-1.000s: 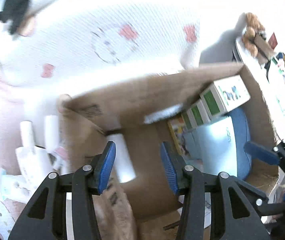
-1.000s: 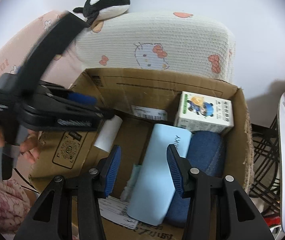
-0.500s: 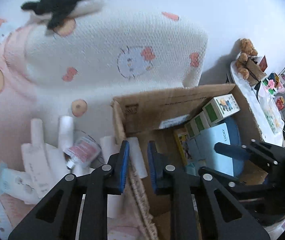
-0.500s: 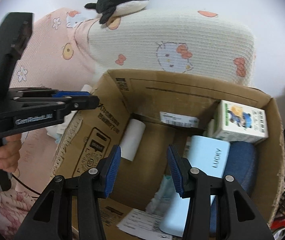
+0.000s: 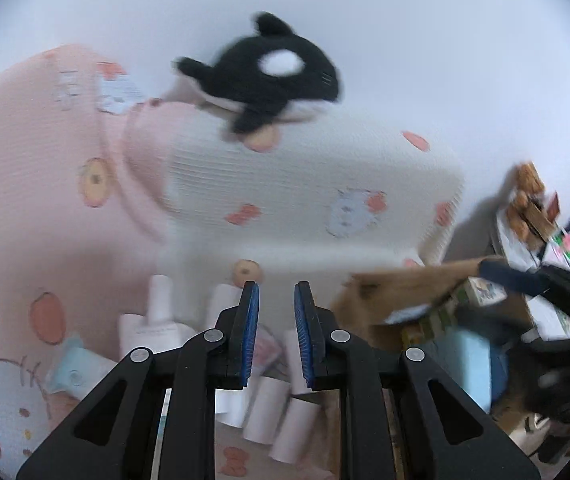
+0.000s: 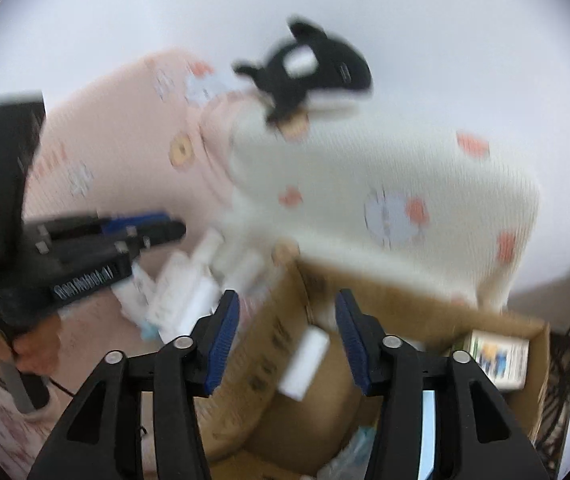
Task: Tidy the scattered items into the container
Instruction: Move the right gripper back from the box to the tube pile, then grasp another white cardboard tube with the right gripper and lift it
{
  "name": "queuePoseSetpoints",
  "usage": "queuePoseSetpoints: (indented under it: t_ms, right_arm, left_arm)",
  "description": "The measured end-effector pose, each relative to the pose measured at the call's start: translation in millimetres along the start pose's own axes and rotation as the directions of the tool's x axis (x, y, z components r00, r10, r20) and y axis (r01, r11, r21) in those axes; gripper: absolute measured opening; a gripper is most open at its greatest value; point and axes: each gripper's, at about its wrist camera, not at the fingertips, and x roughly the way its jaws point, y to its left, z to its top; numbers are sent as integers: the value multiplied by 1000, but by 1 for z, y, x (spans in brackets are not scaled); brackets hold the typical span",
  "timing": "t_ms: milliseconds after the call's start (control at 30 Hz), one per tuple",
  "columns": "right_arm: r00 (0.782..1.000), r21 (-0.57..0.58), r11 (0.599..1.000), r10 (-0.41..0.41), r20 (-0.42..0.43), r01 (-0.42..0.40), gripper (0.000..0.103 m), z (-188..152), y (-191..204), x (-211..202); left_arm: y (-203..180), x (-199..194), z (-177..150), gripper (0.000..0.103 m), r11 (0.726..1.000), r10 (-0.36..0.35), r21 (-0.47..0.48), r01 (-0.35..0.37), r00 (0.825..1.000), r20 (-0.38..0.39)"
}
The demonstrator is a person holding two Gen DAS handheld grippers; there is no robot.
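The left tool [image 5: 276,336] hung nearly closed and empty above white rolls [image 5: 273,412] at lower centre; the right tool [image 6: 287,344], just opening, stood empty over the cardboard box [image 6: 285,352].

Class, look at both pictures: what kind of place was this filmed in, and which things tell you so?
Most likely a bedroom, on a bed. A plush orca sits on a cream cartoon-print pillow, pink cartoon bedding lies beneath, and a cardboard box rests among scattered white paper rolls.
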Motion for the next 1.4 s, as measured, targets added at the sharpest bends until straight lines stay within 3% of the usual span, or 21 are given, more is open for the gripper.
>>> queuePoseSetpoints:
  t_ms: [100,200,300,400,533,667,833,933,1033,1167,1267,1400]
  right_arm:
    - [999,38,999,5,54,-7,60,2,15,2]
    - [1000,24,1000,0,-10,0,60,-12,29,21]
    - [995,87,996,4,-99,4,60,-22,30,50]
    - [994,132,991,23,-106,-9,60,-24,33,62]
    - [997,92,995,44,-62,-38,60,-21,55,66]
    - [994,87,992,95,-53,-90,60,-18,78,81]
    - [987,144,987,93,-131,-73,60,-24,91,119]
    - [977,150,986,100,-189,-72,60,-32,100,137]
    - [979,81,995,71,-193,-56,60,-40,118,148]
    - [981,91,994,70,-179,-54,60,-51,127,163]
    - [984,92,995,44,-171,-29,60,-63,125,172]
    - [976,114,991,96,-193,-75,60,-74,122,187]
  left_arm:
    - [27,-4,-8,21,997,54,-54,-54,998,9]
    - [60,3,-24,21,988,100,-117,-103,994,-33]
    - [90,15,-35,21,972,107,-199,-123,990,-89]
    - [108,24,-44,21,962,100,-241,-126,988,-117]
    - [120,33,-52,21,964,3,-264,-28,996,-93]
    - [136,46,-62,23,936,-123,-339,92,990,-72]
    - [147,53,-72,37,938,-82,-342,59,995,-51]
    - [157,63,-79,45,928,-128,-360,96,990,-65]
    - [167,73,-86,56,896,-202,-414,158,977,-65]
    - [174,82,-93,59,871,-243,-452,193,968,-56]
    - [174,89,-99,60,878,-232,-447,170,969,-86]
    - [170,102,-107,60,880,-252,-443,172,959,-129]
